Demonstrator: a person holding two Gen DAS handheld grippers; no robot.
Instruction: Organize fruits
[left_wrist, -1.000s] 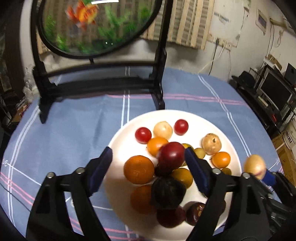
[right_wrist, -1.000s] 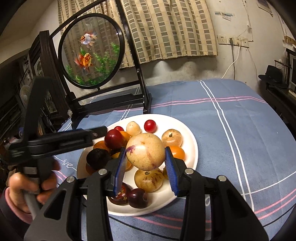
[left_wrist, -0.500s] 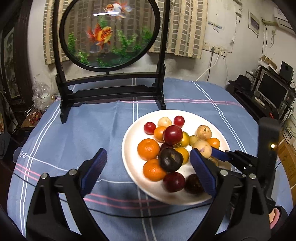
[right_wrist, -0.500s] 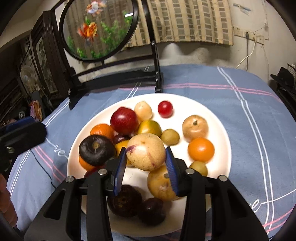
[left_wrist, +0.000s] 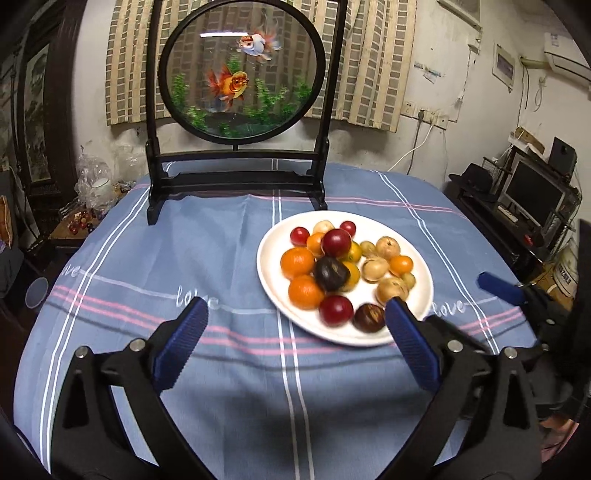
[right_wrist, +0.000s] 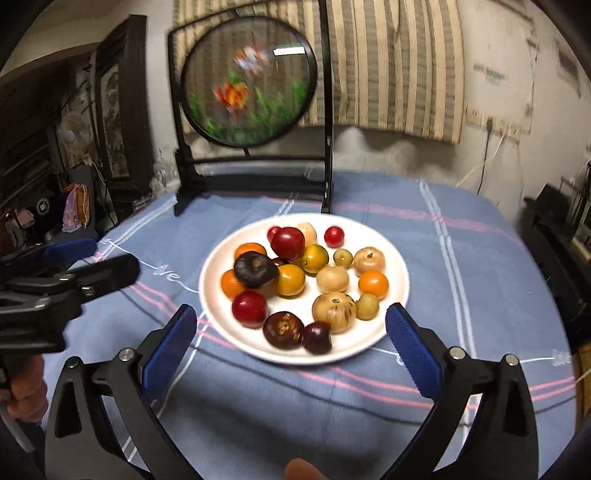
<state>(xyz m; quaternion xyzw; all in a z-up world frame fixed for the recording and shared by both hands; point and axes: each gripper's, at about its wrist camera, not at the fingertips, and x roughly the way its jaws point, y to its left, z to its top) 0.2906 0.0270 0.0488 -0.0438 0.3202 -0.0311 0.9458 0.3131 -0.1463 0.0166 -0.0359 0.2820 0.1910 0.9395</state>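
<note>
The fruits (right_wrist: 291, 280), small, round, light and prone to rolling, sit heaped on the white plate (right_wrist: 397, 266), best pinched across their middles, while both tools (left_wrist: 297, 332) (right_wrist: 291, 334) have just spread wide, holding nothing.

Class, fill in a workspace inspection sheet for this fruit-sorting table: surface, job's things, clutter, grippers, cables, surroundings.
Surface: table under a blue striped tablecloth.
Job's things: white plate holding all the mixed fruit: oranges, red plums, dark and pale round fruits.
Clutter: round goldfish screen on a black stand, behind the plate.
Grippers: left gripper and right gripper, jaws just opened wide, nothing between them.
Cables: white cord hanging from a wall socket.
Surroundings: curtain, monitor on a shelf at the right.
</note>
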